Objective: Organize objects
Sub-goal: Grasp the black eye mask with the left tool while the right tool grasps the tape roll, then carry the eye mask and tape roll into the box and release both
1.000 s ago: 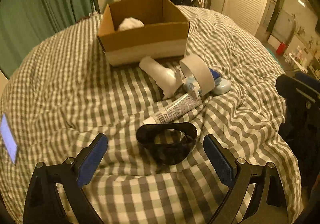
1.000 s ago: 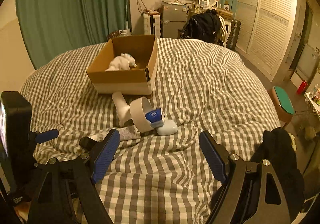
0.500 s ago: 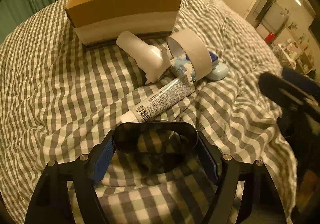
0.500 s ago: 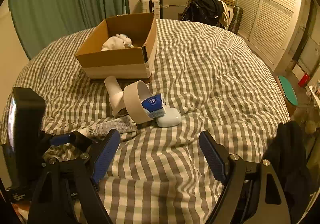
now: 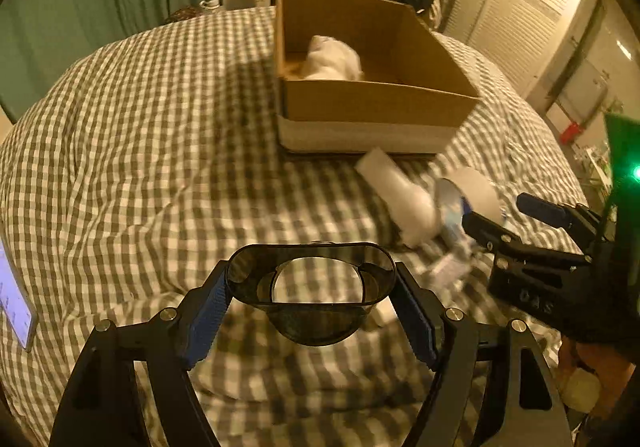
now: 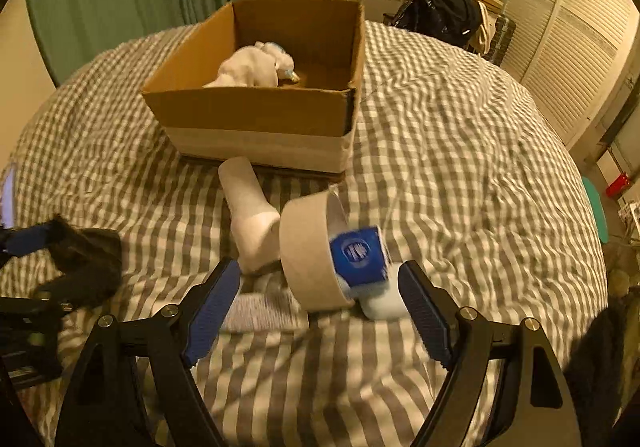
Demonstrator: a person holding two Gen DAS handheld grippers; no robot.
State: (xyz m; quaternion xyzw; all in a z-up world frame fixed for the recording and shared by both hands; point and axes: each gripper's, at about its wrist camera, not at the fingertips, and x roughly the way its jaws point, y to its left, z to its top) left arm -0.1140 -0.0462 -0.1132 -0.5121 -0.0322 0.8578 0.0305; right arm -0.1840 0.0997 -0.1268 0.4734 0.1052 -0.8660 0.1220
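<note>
Black and glossy, the oval ring-shaped holder [image 5: 311,279] sits clamped between the blue pads of the left gripper [image 5: 312,307], one pad pressing each of its ends, raised above the grey-and-white checked bedspread [image 5: 140,151]. From this claw the open cardboard box [image 5: 372,103] lies at about one o'clock, with a white crumpled cloth [image 5: 332,61] inside near its left wall. The right gripper [image 6: 320,307] has nothing in its grasp; its jaws are closing, and between them, untouched by either pad, stand the wide roll of tape [image 6: 310,251], a blue-labelled item [image 6: 358,253] and a small white case [image 6: 382,303] just beside the right pad. A white sock [image 6: 250,219] lies at eleven o'clock from that claw, touching the roll, and a blurred tube [image 6: 260,313] lies just beside the left pad. The box is at twelve o'clock beyond them.
</note>
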